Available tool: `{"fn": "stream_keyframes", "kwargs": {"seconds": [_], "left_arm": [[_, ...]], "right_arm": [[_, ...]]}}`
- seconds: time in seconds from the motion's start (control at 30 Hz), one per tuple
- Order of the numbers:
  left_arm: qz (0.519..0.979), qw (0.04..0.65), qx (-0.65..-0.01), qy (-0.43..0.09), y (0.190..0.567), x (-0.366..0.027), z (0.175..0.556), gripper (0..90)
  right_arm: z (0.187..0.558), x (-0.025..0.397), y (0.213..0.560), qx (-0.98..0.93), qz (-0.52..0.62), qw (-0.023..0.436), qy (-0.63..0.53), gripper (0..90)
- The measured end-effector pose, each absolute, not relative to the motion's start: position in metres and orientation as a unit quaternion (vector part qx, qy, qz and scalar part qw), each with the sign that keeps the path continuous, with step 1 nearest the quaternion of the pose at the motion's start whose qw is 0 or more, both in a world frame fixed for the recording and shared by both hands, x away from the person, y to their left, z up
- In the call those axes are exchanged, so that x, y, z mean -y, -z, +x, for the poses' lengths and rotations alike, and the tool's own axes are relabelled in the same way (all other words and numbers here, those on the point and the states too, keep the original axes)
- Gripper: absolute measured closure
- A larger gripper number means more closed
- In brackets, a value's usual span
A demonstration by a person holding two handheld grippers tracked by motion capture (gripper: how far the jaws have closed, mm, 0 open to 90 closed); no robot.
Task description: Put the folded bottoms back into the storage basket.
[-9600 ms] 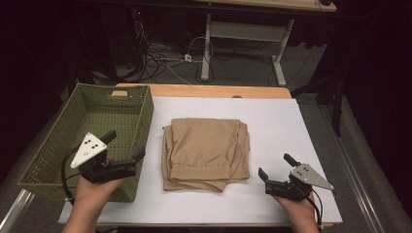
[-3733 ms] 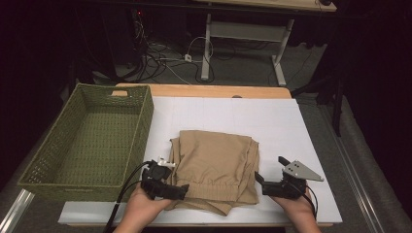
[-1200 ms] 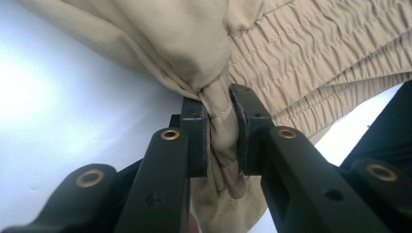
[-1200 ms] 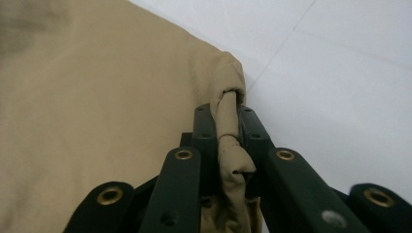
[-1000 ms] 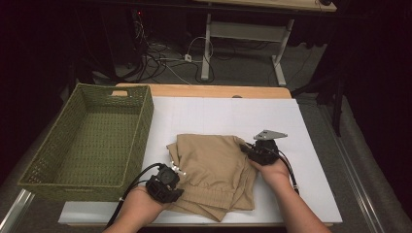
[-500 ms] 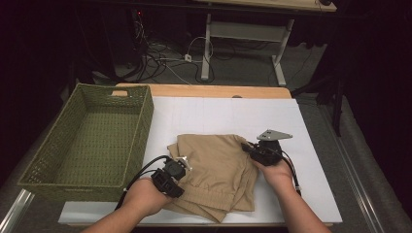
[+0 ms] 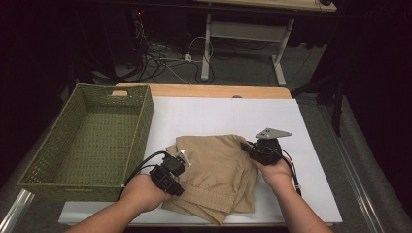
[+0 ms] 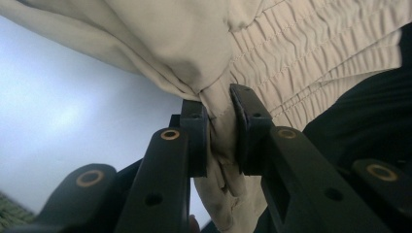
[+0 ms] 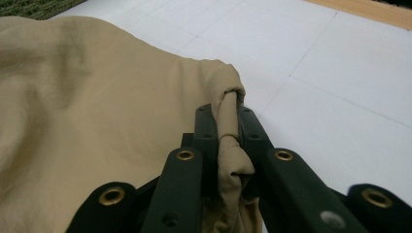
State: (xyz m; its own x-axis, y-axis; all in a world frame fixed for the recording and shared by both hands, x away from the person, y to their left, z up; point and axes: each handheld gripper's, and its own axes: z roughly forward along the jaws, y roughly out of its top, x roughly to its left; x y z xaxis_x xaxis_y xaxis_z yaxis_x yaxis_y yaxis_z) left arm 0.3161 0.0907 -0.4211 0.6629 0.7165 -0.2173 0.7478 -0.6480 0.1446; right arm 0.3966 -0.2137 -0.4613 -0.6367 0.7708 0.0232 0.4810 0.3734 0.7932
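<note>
I have the tan shorts [image 7: 214,170] bunched on the bench [image 7: 233,116], right of the green basket [image 7: 87,141]. My left hand-held gripper [image 8: 219,121] and right hand-held gripper [image 9: 227,121] both pinch cloth. Since half a second ago, the left has edged toward the basket.

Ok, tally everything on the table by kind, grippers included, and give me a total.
Folded tan cloth garment: 1
Green woven rectangular basket: 1
Black two-jaw grippers, each clamped on the garment: 2, the left gripper and the right gripper
White gridded mat: 1
Total: 5
</note>
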Motion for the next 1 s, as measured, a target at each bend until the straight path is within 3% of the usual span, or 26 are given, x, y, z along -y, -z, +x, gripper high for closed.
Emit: {"fn": "stream_keyframes", "kwargs": {"seconds": [1.0], "left_arm": [[0.911,0.048,-0.407,0.051,0.38,-0.149,0.327,76.1]], "right_arm": [[0.4,0.147,0.434,-0.816,0.337,0.171,-0.438,83.3]]}}
